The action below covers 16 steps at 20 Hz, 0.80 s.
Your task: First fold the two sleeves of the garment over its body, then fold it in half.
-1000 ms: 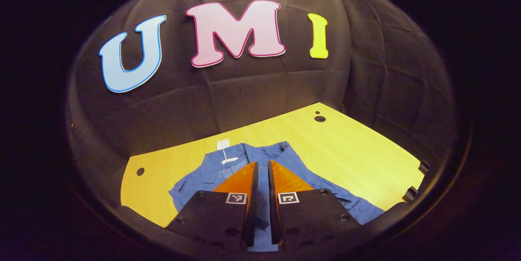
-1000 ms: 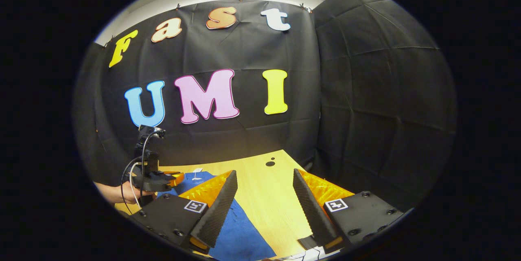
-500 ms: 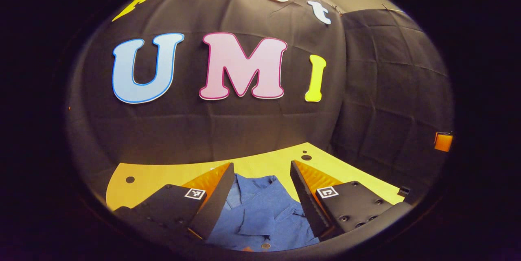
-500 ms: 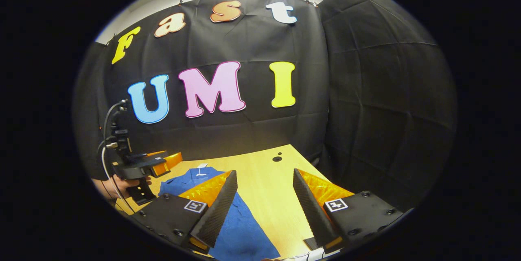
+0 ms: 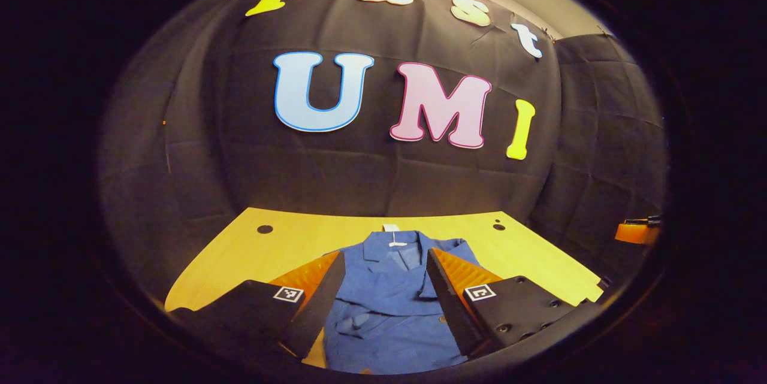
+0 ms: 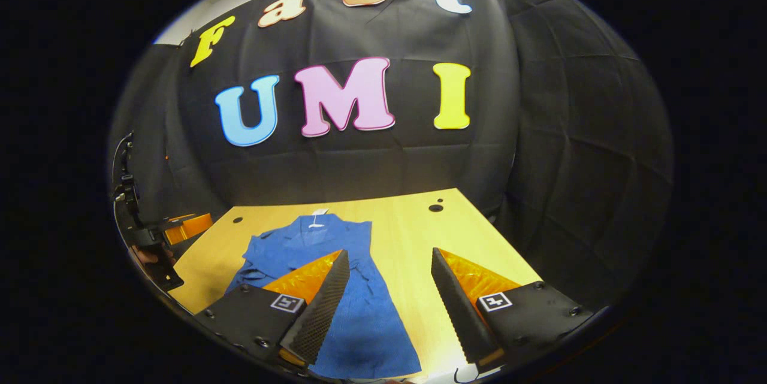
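Observation:
A blue shirt (image 5: 389, 324) lies flat on the yellow wooden table (image 5: 287, 240), collar and white tag at the far end. A sleeve lies folded across its front. My left gripper (image 5: 385, 254) hovers open above the shirt's near half, nothing between its fingers. In the right gripper view the shirt (image 6: 305, 240) looks narrow, its sides turned in. My right gripper (image 6: 389, 251) is open over the shirt's right edge and bare table (image 6: 413, 222), holding nothing. The left gripper (image 6: 186, 227) shows at the far left, with a hand (image 6: 144, 254) below it.
Black cloth walls close the booth behind and to the right. Small round holes (image 6: 435, 208) sit near the table's far corners. Bare tabletop lies on both sides of the shirt. The right gripper's body (image 5: 636, 232) shows at the right edge of the left gripper view.
My left gripper was shut on the shirt a second ago; it has opened and drawn back to the left. The right gripper stayed open and now shows more of the shirt.

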Available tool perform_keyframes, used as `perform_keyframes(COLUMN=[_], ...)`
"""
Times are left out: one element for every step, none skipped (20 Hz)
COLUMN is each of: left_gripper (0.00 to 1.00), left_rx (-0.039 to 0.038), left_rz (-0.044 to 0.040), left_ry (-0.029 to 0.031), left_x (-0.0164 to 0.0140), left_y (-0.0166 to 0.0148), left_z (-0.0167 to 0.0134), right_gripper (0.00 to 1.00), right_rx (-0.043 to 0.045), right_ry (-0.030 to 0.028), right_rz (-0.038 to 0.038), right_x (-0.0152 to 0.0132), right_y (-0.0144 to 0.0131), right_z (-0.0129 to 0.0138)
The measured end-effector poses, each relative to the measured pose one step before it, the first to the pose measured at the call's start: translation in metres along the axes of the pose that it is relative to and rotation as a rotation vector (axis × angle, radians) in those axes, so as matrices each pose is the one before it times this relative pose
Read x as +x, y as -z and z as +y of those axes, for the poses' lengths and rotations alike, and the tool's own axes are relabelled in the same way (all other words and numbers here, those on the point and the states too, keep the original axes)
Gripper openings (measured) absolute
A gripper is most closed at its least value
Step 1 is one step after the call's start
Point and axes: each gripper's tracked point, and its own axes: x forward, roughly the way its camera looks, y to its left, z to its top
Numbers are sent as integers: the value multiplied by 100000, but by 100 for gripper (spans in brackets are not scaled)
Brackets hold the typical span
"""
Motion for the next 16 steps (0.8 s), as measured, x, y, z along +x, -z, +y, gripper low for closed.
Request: perform_keyframes(left_gripper=[80, 80, 80, 80, 80, 82, 82, 82, 82, 82, 82, 82, 83, 82, 83, 83], left_rx=[-1771, -1957, -1721, -545, 918, 634, 37, -482, -1397, -1901, -2439, -1093, -17, 669, 744, 240], left_rz=[3565, 3563, 4219, 5001, 5771, 5067, 3694, 3213, 2614, 3638, 4474, 2050, 3871, 2724, 2703, 1521], left_ry=[-473, -1155, -1555, -1123, -1601, -1390, -1074, -911, 14, -20, -500, 213, -407, -1408, -974, -341], left_x=[-1287, -1214, -1027, -1093, -1042, -631, -407, -250, -90, 66, 178, 426, 577, 565, 373, 212], left_y=[2162, 2086, 2315, 2388, 2590, 2392, 1761, 1536, 1341, 1387, 1688, 957, 1104, 786, 803, 387], left_z=[-135, 85, 232, 143, 245, 323, 372, 284, 242, 282, 249, 339, 202, 425, 164, 16], right_gripper=[90, 89, 90, 90, 90, 90, 90, 90, 90, 90, 90, 90, 90, 90, 91, 84], right_rx=[-216, -496, -1313, -950, -1126, -654, -315, -150, 689, 1665, 2245, 2303, 1398, 1489, 1510, 1262], right_ry=[-1767, -1533, -670, -548, -547, -349, -634, -456, -330, 168, 659, 811, 1612, 756, 1111, 1252], right_rz=[2072, 2921, 3602, 4127, 3213, 4100, 3974, 3782, 4992, 4460, 4911, 4156, 6026, 4073, 3489, 2271], right_x=[-35, 175, 1, -9, 54, 273, 237, 348, 288, 367, 340, 506, 287, 609, 466, 606], right_y=[1145, 1662, 1775, 1957, 1673, 1826, 1639, 1688, 1756, 1711, 1491, 1284, 1459, 945, 1036, 152], right_z=[288, 344, 10, 18, 67, -37, -91, -96, -227, -462, -428, -377, -582, -387, -229, -874])
